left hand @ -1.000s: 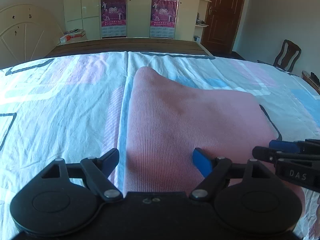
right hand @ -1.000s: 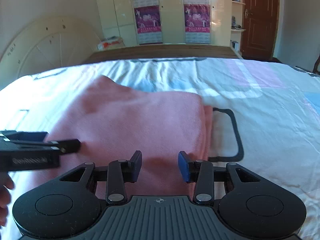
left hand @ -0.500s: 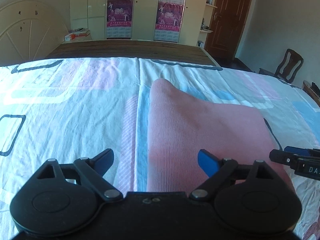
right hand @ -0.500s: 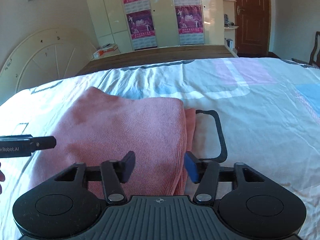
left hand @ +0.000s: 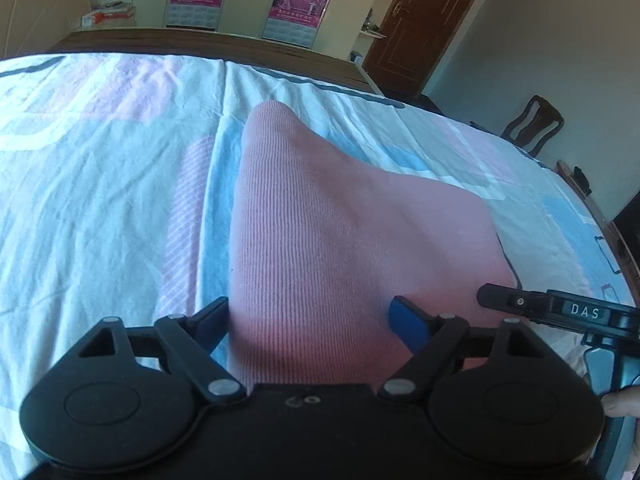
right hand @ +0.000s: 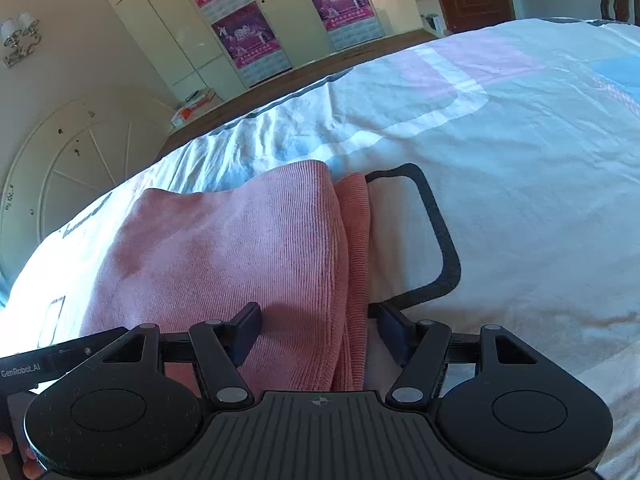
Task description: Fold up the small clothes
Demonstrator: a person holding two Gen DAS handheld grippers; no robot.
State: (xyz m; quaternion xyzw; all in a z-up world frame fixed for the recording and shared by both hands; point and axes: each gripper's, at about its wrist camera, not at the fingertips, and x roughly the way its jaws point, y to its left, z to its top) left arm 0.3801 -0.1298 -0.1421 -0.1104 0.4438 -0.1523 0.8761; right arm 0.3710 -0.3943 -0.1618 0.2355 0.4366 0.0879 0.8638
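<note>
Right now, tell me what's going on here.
A person is folding a pink garment on a bed sheet, a handheld gripper in each hand. The left gripper straddles its left edge, jaws closing but not yet pressing. The right gripper straddles the layered right edge, jaws open.

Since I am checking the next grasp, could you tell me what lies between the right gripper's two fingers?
In the right wrist view, the folded pink garment's layered right edge lies between the right gripper's spread fingers; the pads do not press it.
</note>
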